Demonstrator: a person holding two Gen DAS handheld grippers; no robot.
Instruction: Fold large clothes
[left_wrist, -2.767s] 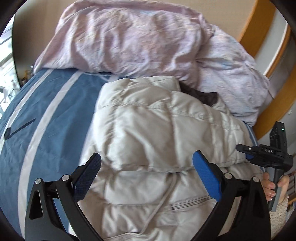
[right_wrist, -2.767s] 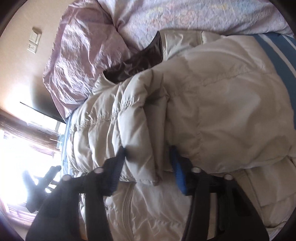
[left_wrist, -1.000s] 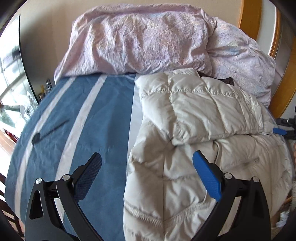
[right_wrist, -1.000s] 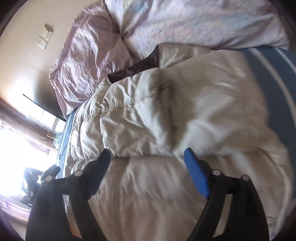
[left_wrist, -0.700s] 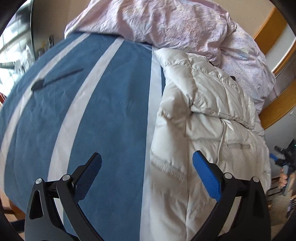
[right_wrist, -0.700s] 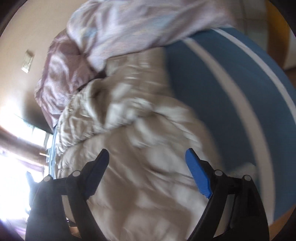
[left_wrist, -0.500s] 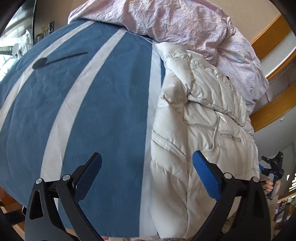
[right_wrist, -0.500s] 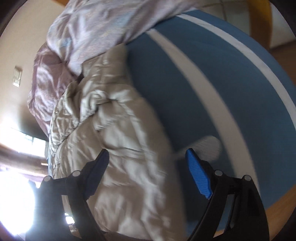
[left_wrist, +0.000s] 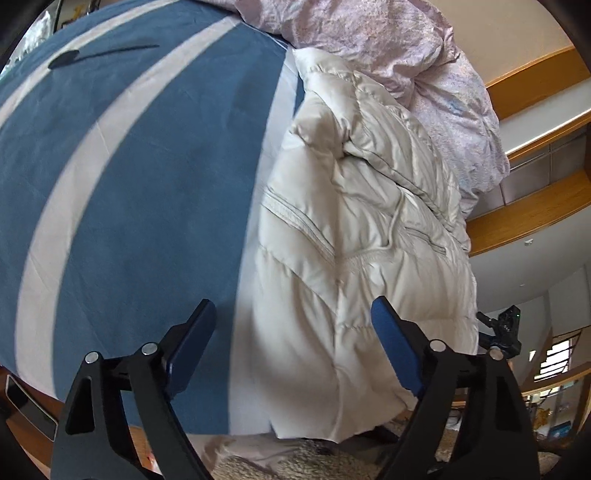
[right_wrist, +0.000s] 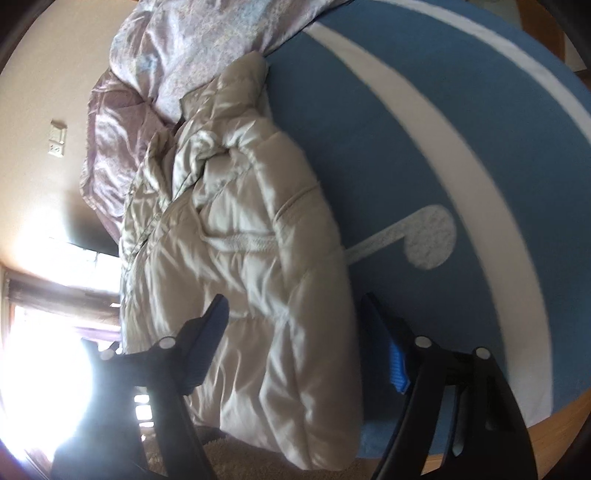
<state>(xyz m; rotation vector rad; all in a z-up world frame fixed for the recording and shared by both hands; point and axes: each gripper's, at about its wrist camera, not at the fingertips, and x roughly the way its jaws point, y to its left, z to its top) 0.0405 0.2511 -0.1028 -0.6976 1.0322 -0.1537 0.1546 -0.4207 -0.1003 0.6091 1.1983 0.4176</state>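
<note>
The puffer jacket (left_wrist: 354, 236) lies half-folded on the bed (left_wrist: 129, 166), hem at the edge. Left tool (left_wrist: 291, 354) and right tool (right_wrist: 295, 347), jaws just narrowed, straddle the hem ungripped. Risk: slippery padding (thick) escapes a shallow pinch and unfolds.

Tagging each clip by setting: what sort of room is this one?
Most likely a bedroom. A cream puffer jacket lies on a bed with a blue striped sheet, and crumpled pink bedding is heaped at its head against the wall.
</note>
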